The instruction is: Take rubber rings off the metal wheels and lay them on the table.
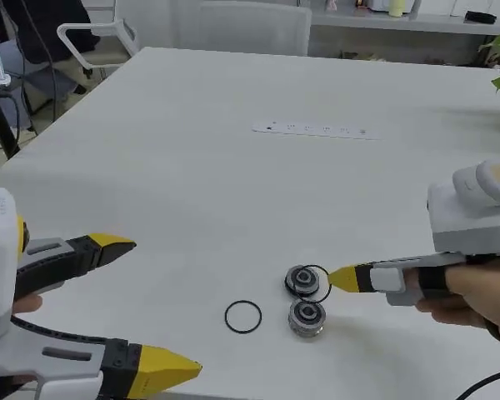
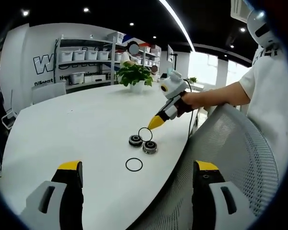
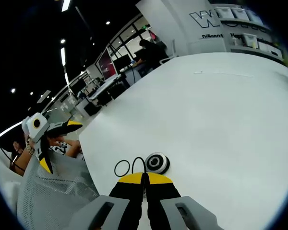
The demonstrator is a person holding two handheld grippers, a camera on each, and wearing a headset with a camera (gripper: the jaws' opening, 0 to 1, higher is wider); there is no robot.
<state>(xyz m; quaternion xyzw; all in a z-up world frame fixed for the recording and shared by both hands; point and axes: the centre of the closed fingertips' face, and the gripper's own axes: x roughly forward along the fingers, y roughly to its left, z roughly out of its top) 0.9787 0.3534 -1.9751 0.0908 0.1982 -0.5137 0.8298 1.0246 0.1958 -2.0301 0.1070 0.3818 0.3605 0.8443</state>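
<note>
Here right gripper (image 1: 332,279) pinches ring (image 2: 145,128) by wheels (image 1: 307,316), left gripper (image 1: 167,304) gapes, power strip (image 1: 315,130) beyond.

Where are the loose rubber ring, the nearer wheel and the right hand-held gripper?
Loose rubber ring (image 1: 226,317): head view, its left edge.
Nearer wheel (image 1: 307,316): head view, hub.
Right hand-held gripper (image 1: 333,278): head view, yellow tip.

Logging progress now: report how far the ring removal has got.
Done: one rubber ring lies flat on the table. In hand: the right gripper, shut, pinches a second ring partly lifted off the far wheel. To do: free it and lay it down.
</note>
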